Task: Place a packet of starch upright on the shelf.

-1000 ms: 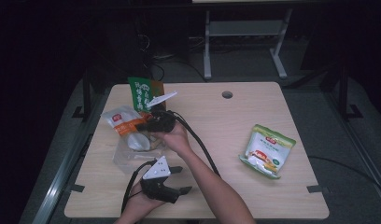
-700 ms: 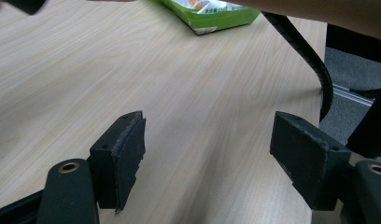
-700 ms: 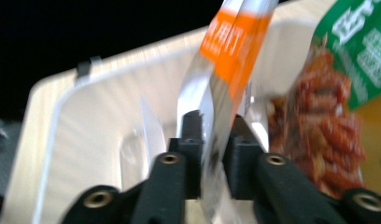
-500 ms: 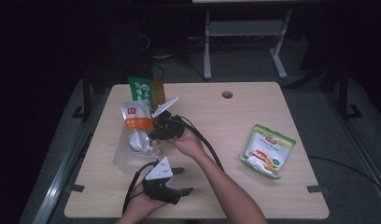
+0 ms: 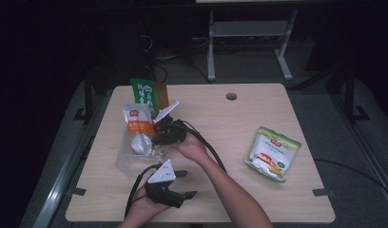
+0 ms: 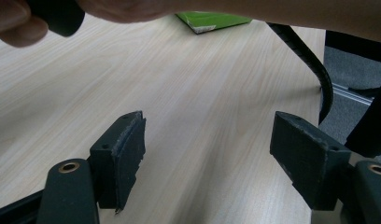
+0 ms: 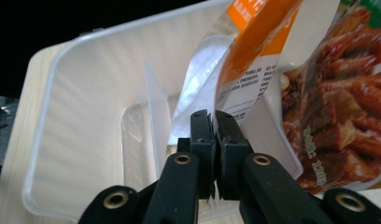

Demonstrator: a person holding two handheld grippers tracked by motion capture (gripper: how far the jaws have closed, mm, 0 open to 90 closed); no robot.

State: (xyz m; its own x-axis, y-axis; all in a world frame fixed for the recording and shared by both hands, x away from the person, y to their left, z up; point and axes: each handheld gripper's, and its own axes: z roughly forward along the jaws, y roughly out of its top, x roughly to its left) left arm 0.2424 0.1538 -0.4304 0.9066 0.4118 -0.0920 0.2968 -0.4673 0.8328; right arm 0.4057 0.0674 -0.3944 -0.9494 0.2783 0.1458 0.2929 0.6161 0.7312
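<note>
Right claw (image 7: 212, 122) is pinched tight on the edge of the orange-and-white snack pouch (image 5: 136, 124) over the clear plastic tray (image 7: 86, 93) at the light wooden worktop's (image 5: 230, 123) left, so it might slip free, while the left claw (image 6: 207, 161) sits spread apart at the near edge.

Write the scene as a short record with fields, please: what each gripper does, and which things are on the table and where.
right gripper: jaws shut on the orange snack packet, held above the clear plastic tray
left gripper: jaws open, nothing between them, low over the wooden table
clear plastic tray: at the table's left side
green packet: at the far left edge, behind the tray
green-and-white snack bag: lies flat at the table's right side
</note>
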